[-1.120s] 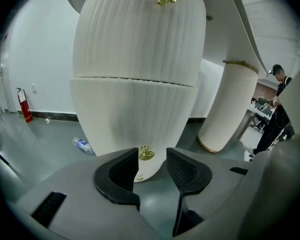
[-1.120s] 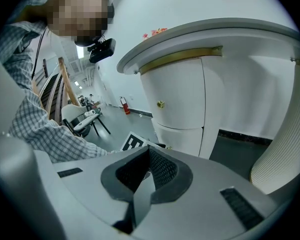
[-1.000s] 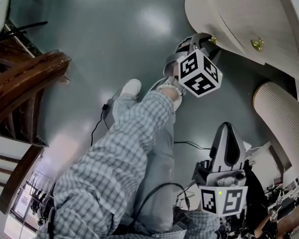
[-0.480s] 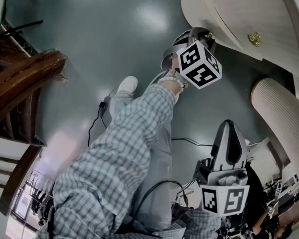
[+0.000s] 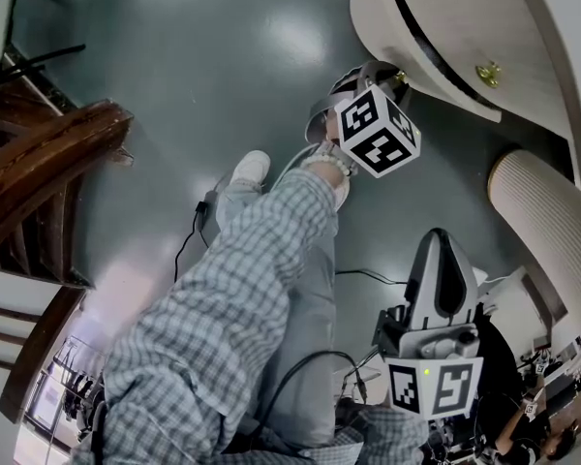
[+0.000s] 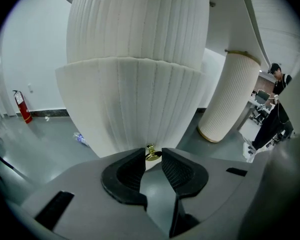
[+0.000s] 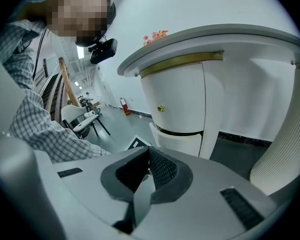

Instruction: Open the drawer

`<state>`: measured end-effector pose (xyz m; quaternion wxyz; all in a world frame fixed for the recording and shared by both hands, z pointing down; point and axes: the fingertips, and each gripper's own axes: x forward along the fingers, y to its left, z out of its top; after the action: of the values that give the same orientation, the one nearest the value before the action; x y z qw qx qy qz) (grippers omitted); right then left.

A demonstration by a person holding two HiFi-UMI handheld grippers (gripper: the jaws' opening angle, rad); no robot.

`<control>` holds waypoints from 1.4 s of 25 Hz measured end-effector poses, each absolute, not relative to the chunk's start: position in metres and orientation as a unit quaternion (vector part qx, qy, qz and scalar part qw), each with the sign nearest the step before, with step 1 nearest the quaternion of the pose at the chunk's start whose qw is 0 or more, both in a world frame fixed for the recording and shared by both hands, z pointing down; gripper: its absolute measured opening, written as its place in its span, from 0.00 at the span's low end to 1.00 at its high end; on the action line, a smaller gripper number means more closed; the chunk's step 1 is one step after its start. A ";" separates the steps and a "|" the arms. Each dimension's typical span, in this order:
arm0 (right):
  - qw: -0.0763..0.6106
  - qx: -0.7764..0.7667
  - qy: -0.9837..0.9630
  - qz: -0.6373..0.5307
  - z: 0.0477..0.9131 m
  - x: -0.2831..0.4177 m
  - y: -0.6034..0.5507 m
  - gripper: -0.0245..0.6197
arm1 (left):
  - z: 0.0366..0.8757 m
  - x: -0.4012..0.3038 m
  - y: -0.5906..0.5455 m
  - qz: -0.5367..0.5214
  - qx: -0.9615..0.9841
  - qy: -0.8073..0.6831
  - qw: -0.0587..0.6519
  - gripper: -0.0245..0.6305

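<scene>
Over glossy grey floor [image 5: 223, 66], facing a curved white cabinet [image 5: 436, 8]. Left hand-held gripper [image 6: 153, 153]: jaws just been closing, now pinched on the brass knob [image 6: 150, 155], the only purchase on the ribbed drawer [image 6: 130, 104]. Drawer front low on the cabinet, seemingly out only a crack. Right hand-held gripper [image 7: 149, 153] held back, jaws together, empty, likely to stay clear of the pull path.

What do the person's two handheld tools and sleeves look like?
The left tool and the right tool are each a grey plastic shell with black ribbed pads and a white cube of black square markers. The sleeves are grey-and-white checked. The left tool's jaws have just been closing, a brass knob between them.
</scene>
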<state>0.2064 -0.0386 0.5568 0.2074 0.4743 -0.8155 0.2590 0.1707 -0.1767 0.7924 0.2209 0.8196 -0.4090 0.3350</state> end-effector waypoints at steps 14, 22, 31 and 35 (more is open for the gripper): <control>0.208 0.458 -0.829 0.246 0.547 0.187 -0.035 0.05 | 0.799 0.155 -0.123 0.352 0.815 -0.391 0.241 0.20; 0.206 0.455 -0.831 0.245 0.540 0.183 -0.028 0.05 | 0.801 0.147 -0.086 0.360 0.807 -0.392 0.256 0.20; 0.202 0.457 -0.832 0.241 0.537 0.180 -0.018 0.05 | 0.807 0.137 -0.049 0.368 0.802 -0.394 0.258 0.20; 0.202 0.456 -0.833 0.241 0.534 0.181 -0.022 0.05 | 0.806 0.136 -0.048 0.367 0.798 -0.399 0.264 0.20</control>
<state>0.1808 -0.0221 0.5338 0.2019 0.4559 -0.8328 0.2405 0.1361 -0.0481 0.8064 0.2639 0.7980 -0.3985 0.3671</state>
